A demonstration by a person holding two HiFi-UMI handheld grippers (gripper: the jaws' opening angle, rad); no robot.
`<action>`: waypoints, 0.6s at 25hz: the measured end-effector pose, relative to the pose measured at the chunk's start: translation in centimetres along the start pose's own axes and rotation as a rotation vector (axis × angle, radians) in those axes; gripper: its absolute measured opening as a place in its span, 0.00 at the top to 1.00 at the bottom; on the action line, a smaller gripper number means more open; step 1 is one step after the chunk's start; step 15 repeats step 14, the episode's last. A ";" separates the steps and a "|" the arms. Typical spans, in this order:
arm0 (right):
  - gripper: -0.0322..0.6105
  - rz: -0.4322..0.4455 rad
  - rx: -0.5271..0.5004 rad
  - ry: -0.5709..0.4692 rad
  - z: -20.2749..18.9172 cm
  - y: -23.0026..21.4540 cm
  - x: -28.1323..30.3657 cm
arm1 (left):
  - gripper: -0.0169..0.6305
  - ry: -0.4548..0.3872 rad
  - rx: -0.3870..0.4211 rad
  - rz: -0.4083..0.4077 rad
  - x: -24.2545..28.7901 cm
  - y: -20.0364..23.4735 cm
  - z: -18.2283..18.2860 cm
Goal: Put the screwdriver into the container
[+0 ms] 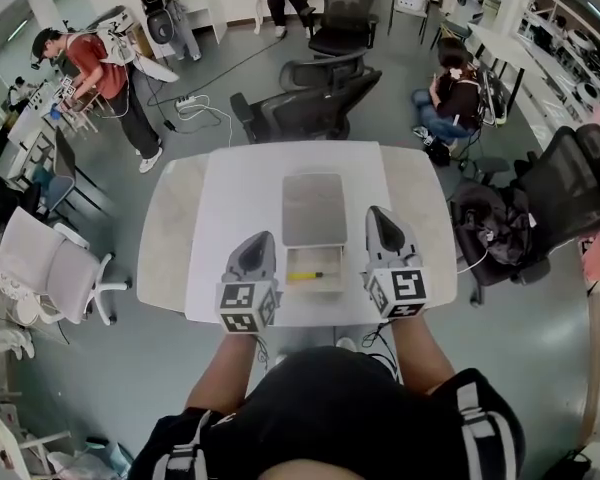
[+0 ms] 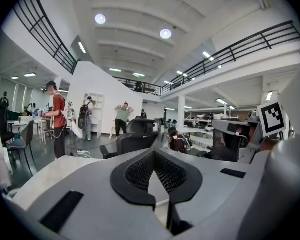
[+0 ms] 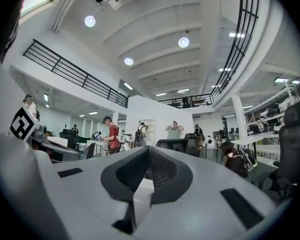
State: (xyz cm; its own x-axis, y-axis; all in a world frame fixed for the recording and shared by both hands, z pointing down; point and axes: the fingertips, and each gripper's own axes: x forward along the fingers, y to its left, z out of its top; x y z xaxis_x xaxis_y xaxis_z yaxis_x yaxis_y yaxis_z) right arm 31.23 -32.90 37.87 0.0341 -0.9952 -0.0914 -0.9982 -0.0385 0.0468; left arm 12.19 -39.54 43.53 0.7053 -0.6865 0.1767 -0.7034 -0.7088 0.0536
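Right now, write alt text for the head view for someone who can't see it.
A yellow-handled screwdriver lies in an open shallow grey container on a white table. The left gripper and right gripper, both shut and empty, flank it.

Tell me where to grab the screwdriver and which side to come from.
Take the screwdriver by its yellow handle, coming straight down from above with the jaws set across it. It lies flat and runs left to right on the pale tray, so its long sides face front and back. The tray's edges would probably get in the way of a low sideways approach.
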 end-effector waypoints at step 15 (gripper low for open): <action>0.93 0.005 0.051 0.009 0.1 0.2 -1.0 | 0.96 0.001 -0.011 0.036 -1.3 0.0 0.2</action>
